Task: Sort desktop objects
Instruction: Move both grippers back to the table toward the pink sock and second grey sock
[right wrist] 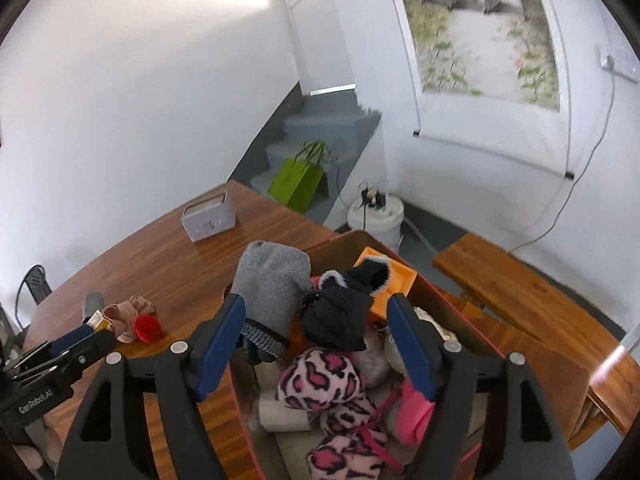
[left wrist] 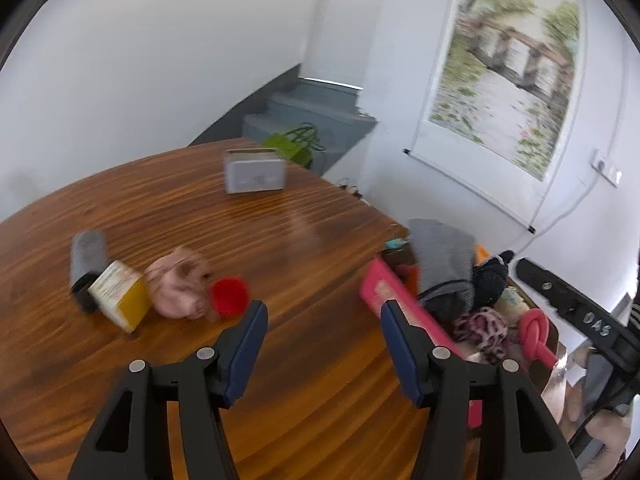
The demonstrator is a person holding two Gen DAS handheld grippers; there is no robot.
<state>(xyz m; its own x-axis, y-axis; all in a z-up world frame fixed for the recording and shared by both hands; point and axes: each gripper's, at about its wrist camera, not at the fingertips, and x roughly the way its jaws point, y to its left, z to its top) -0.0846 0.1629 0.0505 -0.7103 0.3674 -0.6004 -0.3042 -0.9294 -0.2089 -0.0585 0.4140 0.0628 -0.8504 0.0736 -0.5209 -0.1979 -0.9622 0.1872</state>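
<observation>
My left gripper [left wrist: 324, 340] hangs open over bare wood with nothing between its blue pads. Ahead to its left lie a red cap [left wrist: 229, 296], a crumpled pink cloth [left wrist: 178, 288], a yellow box [left wrist: 120, 300] and a grey roll [left wrist: 86, 268]. My right gripper [right wrist: 316, 344] is open above the cardboard box [right wrist: 340, 240]. A black sock [right wrist: 340, 312] lies in the box between its fingers, and the pads do not press on it. A grey sock [right wrist: 272, 280] drapes over the box's rim. Pink leopard socks [right wrist: 320, 384] fill the box's near part.
A small grey case [left wrist: 255, 170] stands at the far side of the round wooden table [left wrist: 300, 240]. An orange tray [right wrist: 392, 280] sits in the box. Beyond the table are a green bag [right wrist: 296, 184] on stairs, a white bucket [right wrist: 376, 216] and a wooden bench [right wrist: 520, 300].
</observation>
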